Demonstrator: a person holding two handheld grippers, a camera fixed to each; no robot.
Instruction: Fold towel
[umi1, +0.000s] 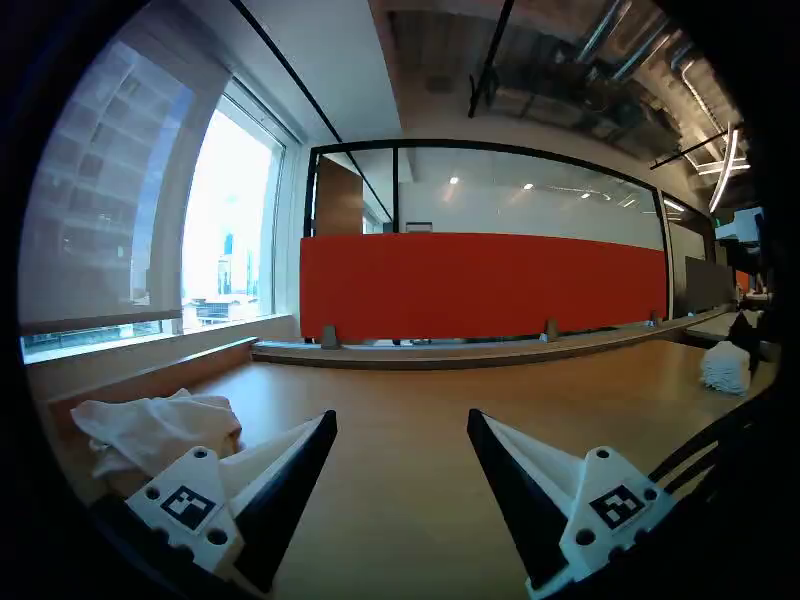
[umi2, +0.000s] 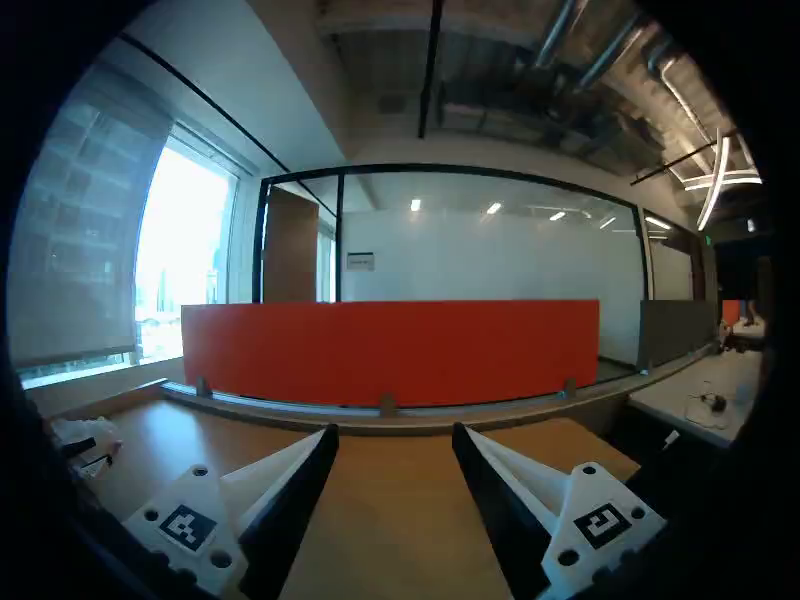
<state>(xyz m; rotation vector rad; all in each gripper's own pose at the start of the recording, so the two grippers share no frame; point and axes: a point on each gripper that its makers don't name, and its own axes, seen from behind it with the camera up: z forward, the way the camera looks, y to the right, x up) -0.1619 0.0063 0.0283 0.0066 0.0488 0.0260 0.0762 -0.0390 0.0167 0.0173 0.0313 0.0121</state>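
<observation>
Both wide open, empty: left hand-held gripper (umi1: 401, 414), right hand-held gripper (umi2: 395, 429). Towel (umi1: 150, 425) crumpled on tabletop (umi1: 560, 380), left side. Likely soft, limp, light; pinch a corner.

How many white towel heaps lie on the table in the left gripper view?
2: a crumpled towel at near left, a folded stack at far right. More may be hidden.

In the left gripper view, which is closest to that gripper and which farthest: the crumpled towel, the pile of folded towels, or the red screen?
1. The crumpled towel, just left of the left gripper.
2. The folded towels, far right on the table.
3. The red screen, straight ahead beyond the table's far edge.
</observation>
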